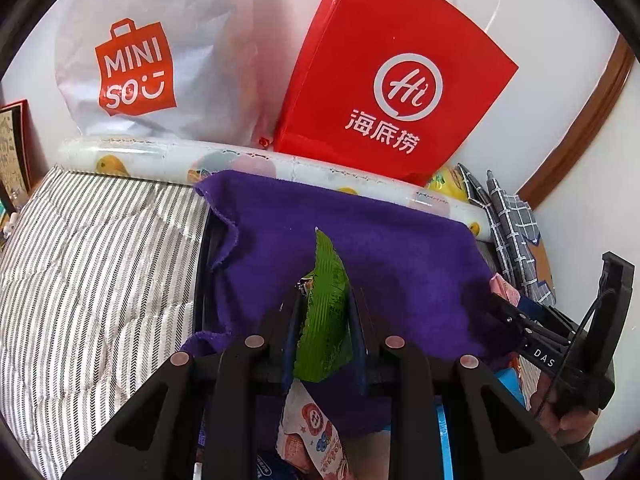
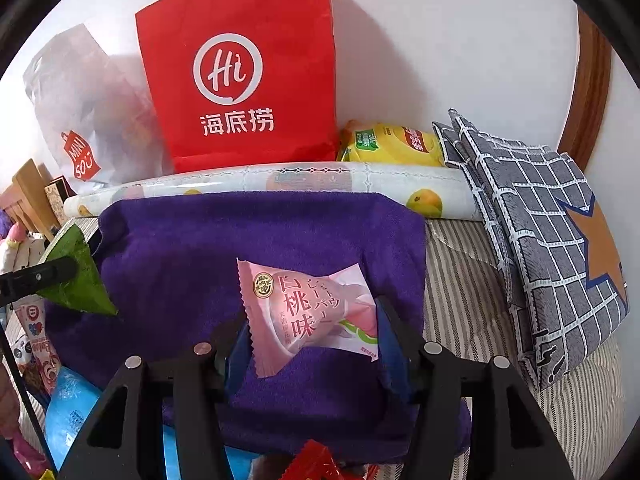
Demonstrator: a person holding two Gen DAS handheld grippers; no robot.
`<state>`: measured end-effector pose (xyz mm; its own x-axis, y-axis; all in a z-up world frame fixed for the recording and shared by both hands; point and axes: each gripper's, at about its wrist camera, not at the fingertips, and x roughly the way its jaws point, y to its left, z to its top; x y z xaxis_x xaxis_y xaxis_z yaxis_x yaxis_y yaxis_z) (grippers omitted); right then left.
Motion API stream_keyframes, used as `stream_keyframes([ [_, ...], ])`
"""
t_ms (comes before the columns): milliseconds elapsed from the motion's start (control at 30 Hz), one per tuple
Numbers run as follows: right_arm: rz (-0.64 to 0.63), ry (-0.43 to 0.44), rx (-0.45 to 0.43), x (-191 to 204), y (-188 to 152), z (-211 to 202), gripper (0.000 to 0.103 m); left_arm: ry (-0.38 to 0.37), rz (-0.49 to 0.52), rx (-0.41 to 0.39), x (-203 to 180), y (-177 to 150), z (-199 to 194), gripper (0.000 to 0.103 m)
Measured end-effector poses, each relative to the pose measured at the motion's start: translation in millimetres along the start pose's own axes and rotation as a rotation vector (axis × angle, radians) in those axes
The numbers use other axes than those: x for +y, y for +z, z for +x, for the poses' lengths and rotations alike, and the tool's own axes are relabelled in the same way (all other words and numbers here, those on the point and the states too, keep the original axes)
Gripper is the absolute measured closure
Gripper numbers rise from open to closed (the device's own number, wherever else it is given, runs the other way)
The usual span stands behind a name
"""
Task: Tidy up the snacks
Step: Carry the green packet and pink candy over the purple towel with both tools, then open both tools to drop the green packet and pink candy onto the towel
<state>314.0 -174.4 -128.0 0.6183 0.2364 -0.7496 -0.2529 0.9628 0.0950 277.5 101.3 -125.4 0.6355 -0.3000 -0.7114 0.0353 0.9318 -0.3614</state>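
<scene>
"MINISO" on white bag (image 1: 160,60); "Hi" on red bag (image 1: 396,80)

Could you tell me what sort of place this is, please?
Probably a bedroom at home: striped quilted bedding as the work surface, a folded checked cloth against the white wall, and shopping bags, one red, one white, behind.

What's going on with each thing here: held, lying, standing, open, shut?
Left hand-held gripper: shut on green snack packet.
Right hand-held gripper: shut on pink peach snack packet.
Purple towel: spread flat.
Red paper bag: standing upright.
White Miniso bag: slumped against wall.
Patterned roll: lying flat.
</scene>
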Motion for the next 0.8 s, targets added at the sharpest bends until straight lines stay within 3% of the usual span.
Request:
stream_keyframes([
  [800,-0.013,-0.013,0.003,2.9,-1.2,1.1,0.047,-0.012,0.028,0.012,-6.9,-2.7,2.7,0.08],
])
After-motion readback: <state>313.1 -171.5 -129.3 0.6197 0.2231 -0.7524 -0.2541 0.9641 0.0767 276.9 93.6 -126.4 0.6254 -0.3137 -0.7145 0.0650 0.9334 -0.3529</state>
